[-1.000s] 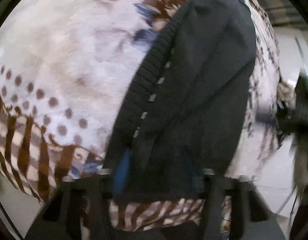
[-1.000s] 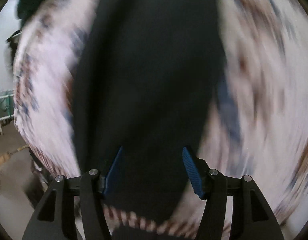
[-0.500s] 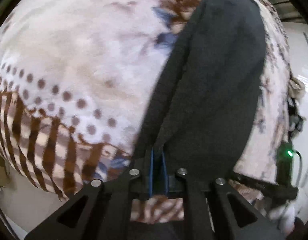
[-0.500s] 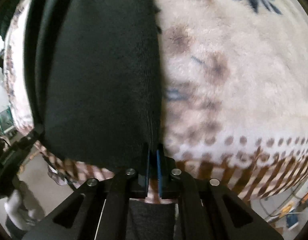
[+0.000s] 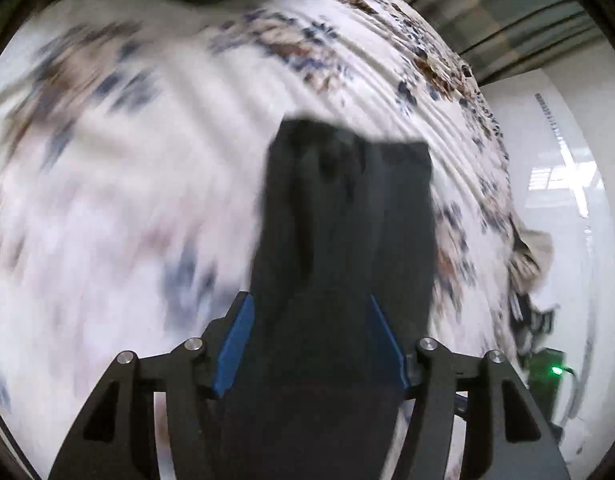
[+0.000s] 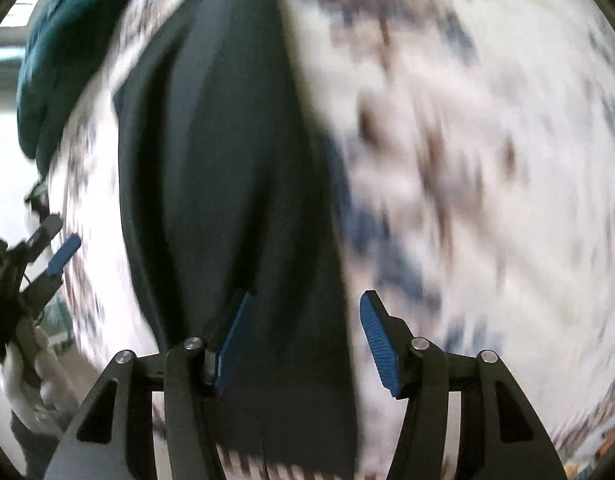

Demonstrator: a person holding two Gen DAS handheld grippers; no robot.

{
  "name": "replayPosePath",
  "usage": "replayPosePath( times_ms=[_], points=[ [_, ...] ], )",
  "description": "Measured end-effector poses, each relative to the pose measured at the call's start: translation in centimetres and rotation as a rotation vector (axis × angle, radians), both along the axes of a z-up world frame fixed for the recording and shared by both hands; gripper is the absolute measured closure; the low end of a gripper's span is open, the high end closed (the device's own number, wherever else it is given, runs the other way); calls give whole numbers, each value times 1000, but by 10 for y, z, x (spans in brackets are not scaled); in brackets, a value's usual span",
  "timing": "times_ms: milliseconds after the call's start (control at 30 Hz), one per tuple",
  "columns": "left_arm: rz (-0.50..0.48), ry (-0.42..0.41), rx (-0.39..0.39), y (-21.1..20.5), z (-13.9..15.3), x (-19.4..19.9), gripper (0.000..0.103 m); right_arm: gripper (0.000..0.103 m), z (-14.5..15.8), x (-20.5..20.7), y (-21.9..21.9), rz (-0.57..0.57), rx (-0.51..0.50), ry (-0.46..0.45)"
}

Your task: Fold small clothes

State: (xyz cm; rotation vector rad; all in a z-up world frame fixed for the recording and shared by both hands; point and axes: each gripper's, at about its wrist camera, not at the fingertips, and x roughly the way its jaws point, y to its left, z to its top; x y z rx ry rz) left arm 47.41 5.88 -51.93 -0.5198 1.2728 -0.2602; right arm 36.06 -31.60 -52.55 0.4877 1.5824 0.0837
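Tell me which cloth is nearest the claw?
The black one: it lies below the right claw, whose jaws just opened, gripping nothing. The teal one sits far off at the blanket's edge.

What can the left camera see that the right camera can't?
Only the left camera shows the far end of the dark garment, a green light and a striped wall. Only the right camera shows a teal cloth and the left tongs from the side, held in a white-gloved hand. Both show the dark garment on the flowery blanket, with open tongs that have just let go.
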Motion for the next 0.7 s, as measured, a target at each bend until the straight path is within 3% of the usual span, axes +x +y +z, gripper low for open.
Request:
replayPosePath(
  times_ms=[67, 167, 200, 233, 433, 467, 567, 633, 700],
  points=[
    [-27, 7, 32, -9, -19, 48, 47, 45, 1, 46, -8, -39, -10, -41],
    [-86, 21, 82, -26, -45, 88, 52, 45, -3, 112, -19, -61, -24, -92],
    [-106, 6, 83, -28, -47, 94, 88, 45, -6, 127, -16, -57, -33, -109],
    [-129, -2, 89, -28, -47, 96, 100, 45, -9, 147, -18, -54, -37, -123],
    [-150, -84, 44, -9, -25, 104, 101, 48, -40, 207, -10, -62, -36, -115],
    [-145, -79, 29, -8, -26, 111, 101, 66, -40, 211, -15, -86, -33, -127],
    [-132, -47, 32, 0, -39, 132, 101, 81, -44, 213, -15, -105, -23, -142],
    [-126, -25, 79, -2, -55, 145, 102, 89, -42, 214, -14, -101, -46, -159],
    [-125, 4, 87, -2, -69, 153, 103, 91, -33, 206, -31, -87, -77, -155]
  ],
)
